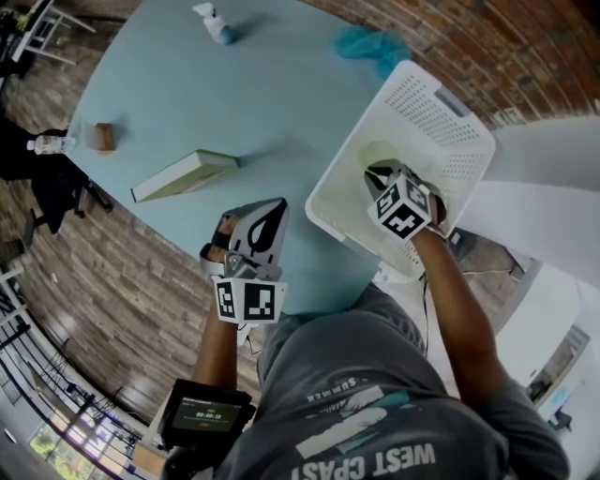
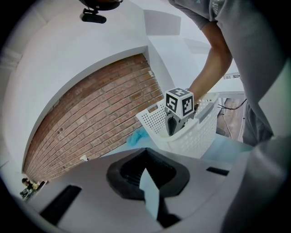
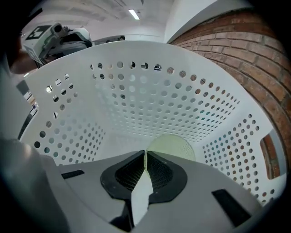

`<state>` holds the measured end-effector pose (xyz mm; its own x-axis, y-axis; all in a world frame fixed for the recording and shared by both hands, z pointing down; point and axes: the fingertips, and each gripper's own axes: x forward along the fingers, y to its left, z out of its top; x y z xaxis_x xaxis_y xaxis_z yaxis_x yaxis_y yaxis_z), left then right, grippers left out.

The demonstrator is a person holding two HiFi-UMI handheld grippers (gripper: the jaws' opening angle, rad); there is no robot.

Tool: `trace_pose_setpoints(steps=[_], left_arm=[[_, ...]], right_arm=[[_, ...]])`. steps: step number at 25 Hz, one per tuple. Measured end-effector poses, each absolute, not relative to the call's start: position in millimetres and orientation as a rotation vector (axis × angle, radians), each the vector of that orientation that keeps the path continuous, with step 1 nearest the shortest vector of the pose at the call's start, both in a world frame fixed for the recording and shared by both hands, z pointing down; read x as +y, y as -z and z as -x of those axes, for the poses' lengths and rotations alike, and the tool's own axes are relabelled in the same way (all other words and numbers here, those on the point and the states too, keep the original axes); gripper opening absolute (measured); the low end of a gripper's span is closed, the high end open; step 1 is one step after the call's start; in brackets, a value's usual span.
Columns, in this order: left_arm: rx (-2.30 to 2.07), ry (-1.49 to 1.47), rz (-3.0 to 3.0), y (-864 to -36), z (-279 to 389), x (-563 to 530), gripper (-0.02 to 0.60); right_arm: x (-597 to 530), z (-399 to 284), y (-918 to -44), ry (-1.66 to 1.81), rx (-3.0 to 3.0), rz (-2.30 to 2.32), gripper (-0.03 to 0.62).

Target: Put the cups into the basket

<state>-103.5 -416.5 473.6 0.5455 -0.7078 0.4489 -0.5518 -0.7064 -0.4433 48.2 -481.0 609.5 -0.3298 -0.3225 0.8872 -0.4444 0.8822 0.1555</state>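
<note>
Hanging steeply down inside the white basket (image 1: pixel 330 217), the right gripper (image 1: pixel 380 174) is pinching a pale green cup (image 1: pixel 375 154) by its thin edge, its fingers drawn almost together on it. In the right gripper view the cup (image 3: pixel 175 144) is showing just past the fingertips of that gripper (image 3: pixel 145 153), low between the perforated walls of the basket (image 3: pixel 150 91); whether it is touching the floor is not clear. The left gripper (image 1: pixel 276 208) is hovering over the light blue tabletop (image 1: pixel 244 103) just beside the basket, its fingers closed with nothing between them. A book (image 1: pixel 183 175), a spray bottle (image 1: pixel 214 23) and a teal cloth (image 1: pixel 370 45) are lying farther off on the tabletop.
</note>
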Motion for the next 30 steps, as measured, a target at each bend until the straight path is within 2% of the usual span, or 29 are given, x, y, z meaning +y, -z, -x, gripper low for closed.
trace_pose_setpoints(steps=[30], left_arm=[[1.05,0.943,2.529,-480,109,-403,-0.003]], right_arm=[[-471,-41,-597,-0.085,-1.961,-0.53,0.032]])
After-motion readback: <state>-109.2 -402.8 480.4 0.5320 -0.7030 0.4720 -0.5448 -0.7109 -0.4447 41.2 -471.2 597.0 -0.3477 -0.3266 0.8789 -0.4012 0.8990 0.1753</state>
